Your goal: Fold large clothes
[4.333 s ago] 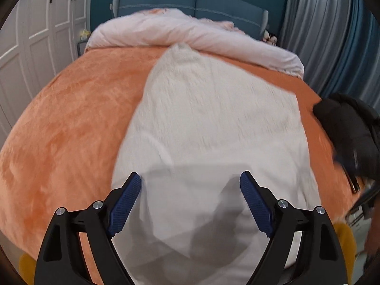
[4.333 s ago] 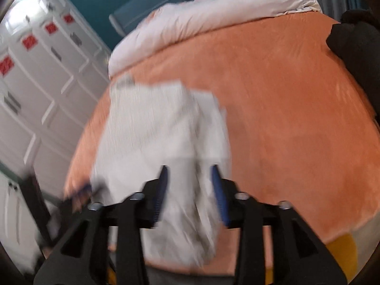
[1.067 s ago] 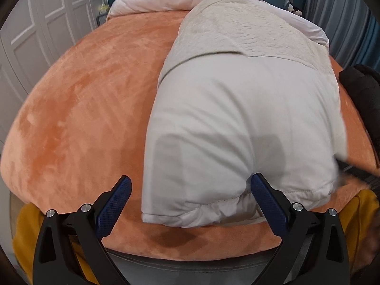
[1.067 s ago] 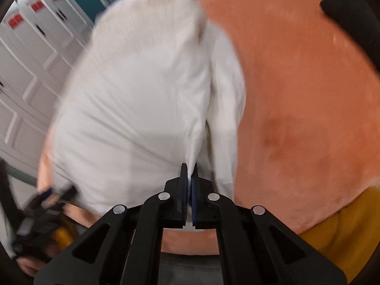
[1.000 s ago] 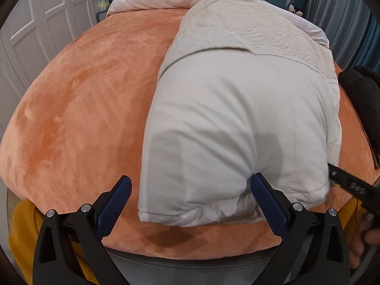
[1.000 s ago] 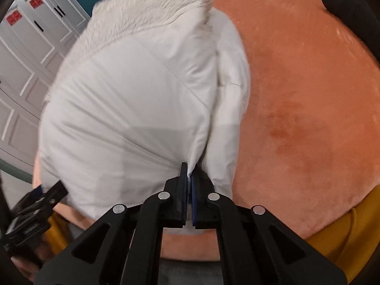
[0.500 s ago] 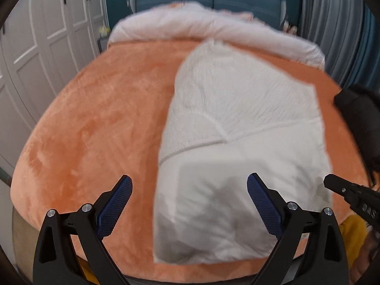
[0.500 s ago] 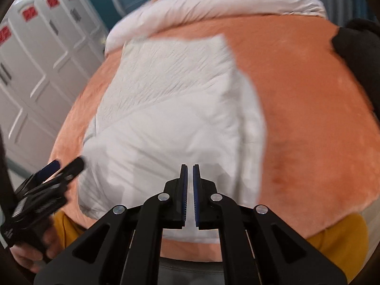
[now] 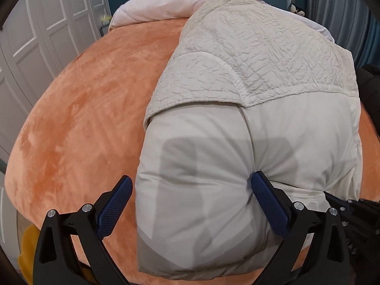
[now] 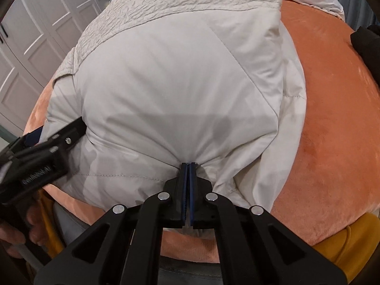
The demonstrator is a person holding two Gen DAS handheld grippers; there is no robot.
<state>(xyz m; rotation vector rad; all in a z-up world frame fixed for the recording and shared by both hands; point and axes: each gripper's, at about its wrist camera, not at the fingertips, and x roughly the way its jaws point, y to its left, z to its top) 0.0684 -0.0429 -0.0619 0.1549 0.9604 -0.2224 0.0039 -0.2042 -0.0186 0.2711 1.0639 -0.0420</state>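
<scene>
A cream padded jacket with a crinkled fleece upper part lies folded on the orange bed. My left gripper is open wide around the jacket's near left fold; its right finger presses into the fabric and the left finger hangs over the bedcover. In the right wrist view my right gripper has its jaws closing, with a gathered pinch of the jacket between the pads near the hem. The left gripper shows at the jacket's left edge there.
A black garment lies at the bed's right side. A pale pink duvet is bunched at the headboard. White wardrobe doors stand to the left. Yellow cloth shows below the bed's near edge.
Both grippers have come in close to the jacket's near edge. The right gripper, slightly parted and clear of the fabric half a second ago, now pinches it.
</scene>
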